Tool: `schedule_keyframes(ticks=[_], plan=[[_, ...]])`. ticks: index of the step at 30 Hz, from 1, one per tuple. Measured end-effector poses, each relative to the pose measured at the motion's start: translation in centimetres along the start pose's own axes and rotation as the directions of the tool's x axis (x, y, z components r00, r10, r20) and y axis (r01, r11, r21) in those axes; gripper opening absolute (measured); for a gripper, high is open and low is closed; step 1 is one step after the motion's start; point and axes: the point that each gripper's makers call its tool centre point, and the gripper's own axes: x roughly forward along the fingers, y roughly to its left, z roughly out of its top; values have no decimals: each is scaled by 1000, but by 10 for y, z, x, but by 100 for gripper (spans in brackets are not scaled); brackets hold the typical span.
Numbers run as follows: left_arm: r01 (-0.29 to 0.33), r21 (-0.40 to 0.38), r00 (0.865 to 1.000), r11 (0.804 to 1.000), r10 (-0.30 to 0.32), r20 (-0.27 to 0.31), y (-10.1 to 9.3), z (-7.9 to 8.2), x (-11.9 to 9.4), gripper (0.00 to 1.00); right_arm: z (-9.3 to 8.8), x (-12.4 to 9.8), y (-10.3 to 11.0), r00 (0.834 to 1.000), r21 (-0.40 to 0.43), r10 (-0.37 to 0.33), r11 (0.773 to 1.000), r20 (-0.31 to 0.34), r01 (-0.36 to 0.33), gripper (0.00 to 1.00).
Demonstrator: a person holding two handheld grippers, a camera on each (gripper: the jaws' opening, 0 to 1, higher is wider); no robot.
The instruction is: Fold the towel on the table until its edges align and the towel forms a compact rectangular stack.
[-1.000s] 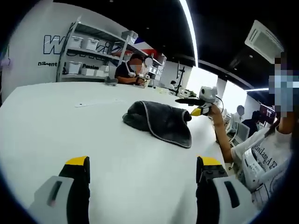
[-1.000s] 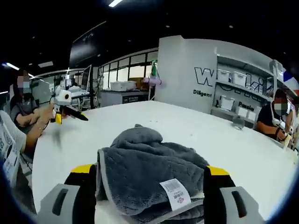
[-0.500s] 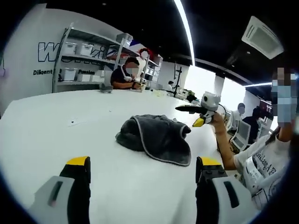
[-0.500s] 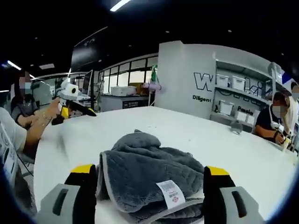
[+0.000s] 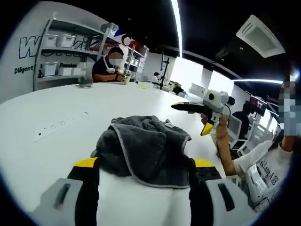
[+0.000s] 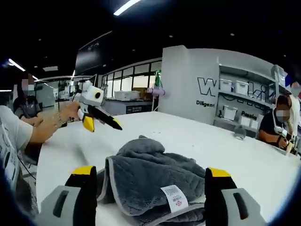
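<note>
A crumpled grey towel (image 5: pixel 143 146) with a pale hem lies in a heap on the white table (image 5: pixel 42 106). My left gripper (image 5: pixel 143 165) is open, and its yellow-tipped jaws stand on either side of the heap's near edge. In the right gripper view the same towel (image 6: pixel 153 169) shows a white label (image 6: pixel 174 197) at its near edge. My right gripper (image 6: pixel 150 172) is open around that side. The other gripper appears in each view: the right gripper (image 5: pixel 188 107) hovers just past the towel, and the left gripper (image 6: pixel 106 120) hovers above the table beyond it.
A white power strip (image 5: pixel 59 126) lies on the table left of the towel. A seated person (image 5: pixel 108 66) works at the far side, near shelves of white bins (image 5: pixel 51 47). The person holding the grippers stands at the table's edge (image 5: pixel 263 169).
My left gripper has moved in toward the towel, which now sits between its jaws. In the right gripper view the left gripper has come closer to the heap. The towel itself lies as before.
</note>
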Motion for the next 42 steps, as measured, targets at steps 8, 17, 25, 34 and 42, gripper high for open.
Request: schedule_keyframes(ticks=[8, 17, 25, 34, 42], plan=[[22, -5, 999, 1000, -22, -40, 8, -8, 31, 61, 1, 1, 7, 1000, -19, 19, 1000, -1, -19, 99], [20, -62, 999, 998, -23, -45, 20, -19, 50, 26, 1, 0, 8, 1000, -20, 30, 999, -1, -30, 99], [44, -33, 999, 999, -43, 23, 3, -5, 49, 7, 1, 1, 12, 999, -27, 43, 999, -7, -43, 99], [20, 0, 992, 1000, -19, 125, -6, 29, 42, 6, 3, -4, 11, 999, -13, 44, 999, 16, -44, 98], [-32, 55, 973, 998, 18, 232, -11, 81, 12, 6, 3, -3, 11, 998, 6, 59, 998, 21, -59, 98]])
